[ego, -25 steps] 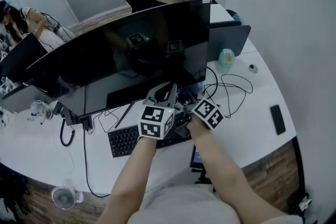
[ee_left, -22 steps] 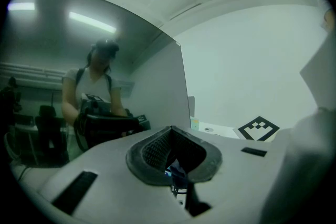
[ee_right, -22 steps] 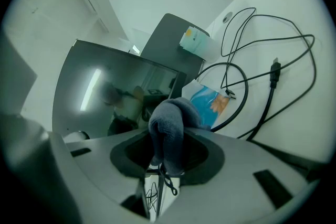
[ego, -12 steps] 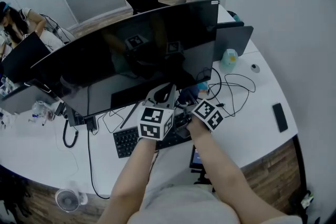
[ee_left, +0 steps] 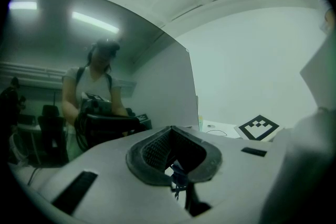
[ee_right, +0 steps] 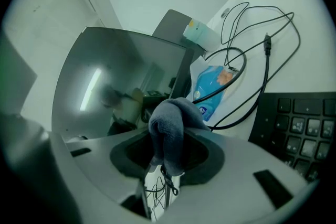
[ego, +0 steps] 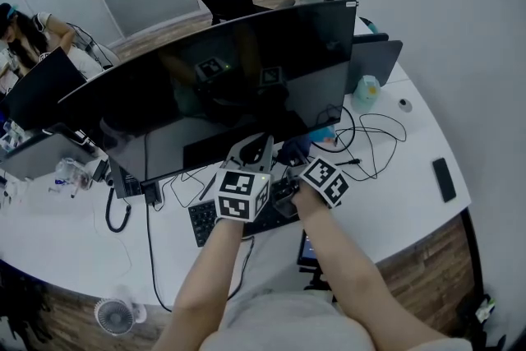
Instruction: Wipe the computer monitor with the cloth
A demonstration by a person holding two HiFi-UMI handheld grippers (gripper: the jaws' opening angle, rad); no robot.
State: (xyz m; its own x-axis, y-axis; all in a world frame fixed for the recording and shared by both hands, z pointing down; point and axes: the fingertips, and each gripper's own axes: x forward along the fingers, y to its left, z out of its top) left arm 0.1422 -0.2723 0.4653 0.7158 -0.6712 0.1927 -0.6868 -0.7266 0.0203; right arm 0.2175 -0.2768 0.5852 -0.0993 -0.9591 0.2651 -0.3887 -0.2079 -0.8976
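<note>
1. The left tool (ego: 265,136) was held low in front of the monitor (ego: 230,86), its jaws pressed together at the tips with nothing between them.
2. The right tool (ego: 293,155), just beside it, pinched a bunched grey cloth (ee_right: 168,131), which bulged up over the jaws.
3. The cloth was near the monitor's lower edge; whether it touched the dark screen could not be told.
4. Both tools hung above the black keyboard (ego: 209,219) on the white desk (ego: 394,193).
5. Black cables (ego: 374,140) looped across the desk to the right, one crossing a blue packet (ee_right: 212,89).
6. A dark phone (ego: 445,179) lay well apart, near the desk's right edge.
</note>
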